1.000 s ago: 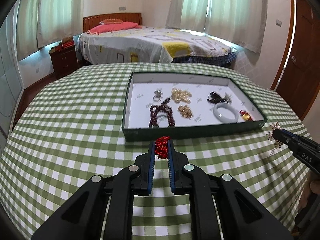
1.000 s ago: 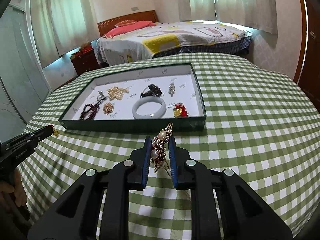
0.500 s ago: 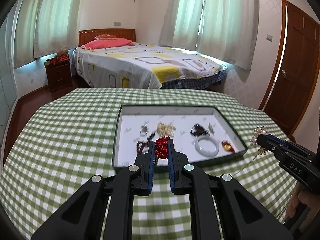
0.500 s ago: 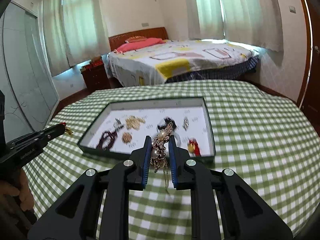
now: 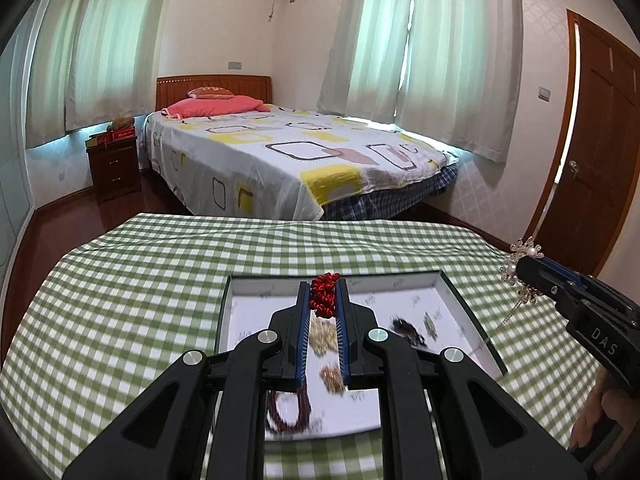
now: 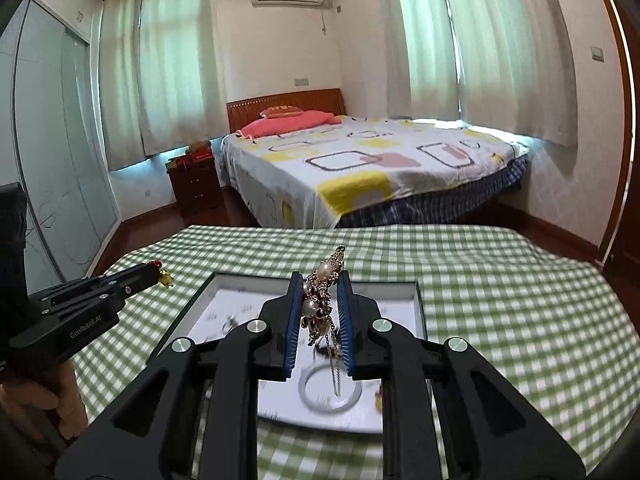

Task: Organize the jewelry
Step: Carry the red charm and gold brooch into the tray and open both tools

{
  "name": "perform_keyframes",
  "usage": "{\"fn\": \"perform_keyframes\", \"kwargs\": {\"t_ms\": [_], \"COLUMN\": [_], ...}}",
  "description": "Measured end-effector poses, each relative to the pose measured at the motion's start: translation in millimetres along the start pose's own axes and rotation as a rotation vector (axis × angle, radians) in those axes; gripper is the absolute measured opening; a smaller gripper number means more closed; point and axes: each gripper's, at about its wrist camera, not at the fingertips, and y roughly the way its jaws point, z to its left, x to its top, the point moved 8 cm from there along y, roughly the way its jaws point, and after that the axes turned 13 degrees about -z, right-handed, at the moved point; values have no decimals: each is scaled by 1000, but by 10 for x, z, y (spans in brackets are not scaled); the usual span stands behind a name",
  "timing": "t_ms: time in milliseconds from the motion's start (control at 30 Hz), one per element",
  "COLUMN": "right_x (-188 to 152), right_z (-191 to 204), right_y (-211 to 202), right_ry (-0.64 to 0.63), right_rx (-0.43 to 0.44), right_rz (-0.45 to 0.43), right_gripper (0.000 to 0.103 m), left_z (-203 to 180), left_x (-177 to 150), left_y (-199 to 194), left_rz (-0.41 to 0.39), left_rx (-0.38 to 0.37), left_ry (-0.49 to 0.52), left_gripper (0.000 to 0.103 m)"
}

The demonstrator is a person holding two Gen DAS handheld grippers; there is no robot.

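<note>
My left gripper [image 5: 323,294] is shut on a red knotted cord ornament [image 5: 323,300] and holds it in the air above the near half of the jewelry tray [image 5: 472,320]. My right gripper [image 6: 318,292] is shut on a pearl and rhinestone hairpin [image 6: 320,300] with a thin chain hanging from it, above the tray [image 6: 418,312]. In the tray lie gold chains [image 5: 323,336], a dark red bead bracelet [image 5: 286,412], a black piece [image 5: 408,330] and a white jade bangle [image 6: 330,394]. Each gripper also shows in the other's view: the right one [image 5: 520,268], the left one [image 6: 154,270].
The tray rests on a round table with a green checked cloth [image 5: 120,300]. Behind the table stand a bed [image 5: 288,152], a wooden nightstand [image 5: 114,164] and a brown door [image 5: 592,140] on the right.
Both grippers have risen and moved forward from in front of the tray to above it, each still holding its piece. The views have tilted up, showing more of the room.
</note>
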Motion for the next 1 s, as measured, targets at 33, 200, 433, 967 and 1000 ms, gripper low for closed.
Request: {"fn": "perform_keyframes", "kwargs": {"t_ms": [33,200,433,967,1000], "right_x": [11,-38,-364,-911,-936], "right_z": [-10,-80,-205,-478,-481], "right_y": [64,390,900,1569,1598], "right_ry": [-4,-10,-25,9,14], "right_rx": [1,-1,-11,-24,-22], "right_rz": [0,18,111,366,382], "right_gripper": [18,18,18,18,18], "left_z": [15,70,205,272,281], "left_x": [11,-14,-283,-771,-792], "left_y": [75,354,880,1474,1505], "left_rz": [1,20,121,374,387], "left_rx": [5,26,56,68,66], "left_ry": [1,1,10,-17,-21], "left_gripper": [13,13,13,13,13]}}
